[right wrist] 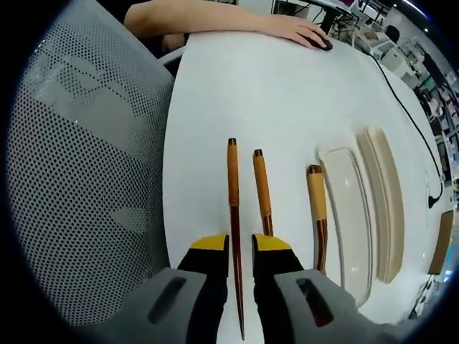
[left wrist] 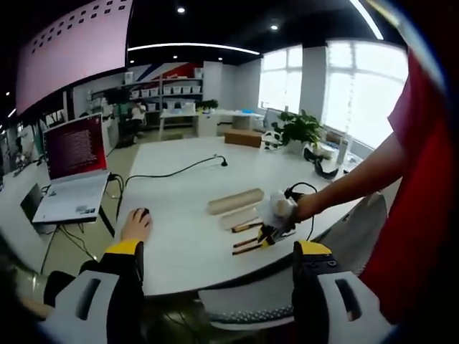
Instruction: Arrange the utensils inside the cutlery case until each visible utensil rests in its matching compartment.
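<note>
Directly ahead of my right gripper [right wrist: 240,247], three wooden-handled utensils lie side by side on the white table [right wrist: 287,93]. My two yellow-tipped fingers [right wrist: 210,247] stand a narrow gap apart, and the leftmost utensil [right wrist: 233,215] runs lengthwise through that gap, its dark thin shaft passing between them toward the camera. I cannot tell whether the fingers press on it or merely flank it. The middle utensil [right wrist: 262,192] lies just beside, its lower end going under my right-hand finger. The third utensil [right wrist: 317,208] lies further right, just beside the open cutlery case [right wrist: 348,208], a pale shallow tray with its lid [right wrist: 384,201] alongside. A grey mesh chair [right wrist: 86,165] sits to the left, and a person's hand [right wrist: 294,29] rests on a mouse at the far table edge.

From my left gripper [left wrist: 219,258], held well back with fingers [left wrist: 123,261] spread wide and holding nothing, I see the table, the case [left wrist: 237,202], the utensils, and a laptop [left wrist: 72,179].
</note>
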A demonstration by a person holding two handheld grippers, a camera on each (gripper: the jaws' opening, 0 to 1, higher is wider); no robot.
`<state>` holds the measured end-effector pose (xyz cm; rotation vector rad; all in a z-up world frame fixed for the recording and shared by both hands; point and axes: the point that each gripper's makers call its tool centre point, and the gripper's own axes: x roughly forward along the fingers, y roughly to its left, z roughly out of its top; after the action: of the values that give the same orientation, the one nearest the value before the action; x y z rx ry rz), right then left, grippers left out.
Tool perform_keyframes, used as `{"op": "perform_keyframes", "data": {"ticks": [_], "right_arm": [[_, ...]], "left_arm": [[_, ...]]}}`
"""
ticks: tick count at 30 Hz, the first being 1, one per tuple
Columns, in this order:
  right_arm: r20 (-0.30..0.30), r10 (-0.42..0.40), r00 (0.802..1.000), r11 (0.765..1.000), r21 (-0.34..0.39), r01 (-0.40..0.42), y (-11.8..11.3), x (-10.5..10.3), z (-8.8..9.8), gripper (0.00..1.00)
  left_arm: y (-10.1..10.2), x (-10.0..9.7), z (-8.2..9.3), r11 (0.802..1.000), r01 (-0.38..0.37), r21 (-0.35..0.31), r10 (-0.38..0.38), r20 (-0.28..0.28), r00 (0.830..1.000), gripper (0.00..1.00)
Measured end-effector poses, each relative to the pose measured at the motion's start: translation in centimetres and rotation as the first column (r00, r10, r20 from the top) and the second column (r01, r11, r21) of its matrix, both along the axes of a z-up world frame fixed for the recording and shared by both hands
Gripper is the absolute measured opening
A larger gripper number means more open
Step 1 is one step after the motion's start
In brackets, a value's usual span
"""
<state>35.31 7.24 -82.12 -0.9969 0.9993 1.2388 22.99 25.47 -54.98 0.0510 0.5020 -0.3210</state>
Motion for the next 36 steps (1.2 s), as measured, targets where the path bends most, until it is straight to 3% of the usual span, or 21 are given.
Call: {"op": "perform_keyframes", "data": {"ticks": [12,18,20,22,24,32,36], "right_arm": [[-0.063,0.017,0.998,0.999,-0.036,-0.019,0.5,-0.3,-0.1,0.04],[-0.069,0.091,0.993,0.991,-0.095,-0.097,0.6,-0.3,-0.4,0.02],[-0.076,0.074,0.994,0.991,-0.107,-0.082,0.7,-0.1,-0.5,0.02],[-0.099,-0.011,0.995,0.993,-0.121,-0.001,0.6,-0.2,-0.5,0.01],[-0.098,0.031,0.995,0.994,-0.104,-0.041,0.7,0.1,-0.6,0.01],[-0.089,0.031,0.996,0.995,-0.09,-0.039,0.7,0.0,-0.5,0.0],[-0.154,-0.02,0.988,0.99,-0.138,-0.001,0.6,0.0,-0.4,0.0]], "left_arm": [[-0.4,-0.1,-0.5,1.0,0.008,0.004,-0.008,-0.013,1.0,0.87],[-0.5,0.0,-0.6,1.0,0.011,-0.005,-0.011,-0.008,1.0,0.87],[-0.5,0.0,-0.5,1.0,0.01,-0.008,-0.01,-0.005,1.0,0.87],[-0.6,0.0,-0.6,1.0,0.012,-0.011,-0.012,-0.006,1.0,0.87],[-0.7,0.0,-0.6,1.0,0.012,-0.008,-0.012,-0.009,1.0,0.87],[-1.0,0.2,0.2,1.0,0.009,0.004,-0.009,-0.016,1.0,0.87],[-0.1,0.3,0.0,0.999,0.018,0.034,-0.017,-0.036,0.999,0.87]]}}
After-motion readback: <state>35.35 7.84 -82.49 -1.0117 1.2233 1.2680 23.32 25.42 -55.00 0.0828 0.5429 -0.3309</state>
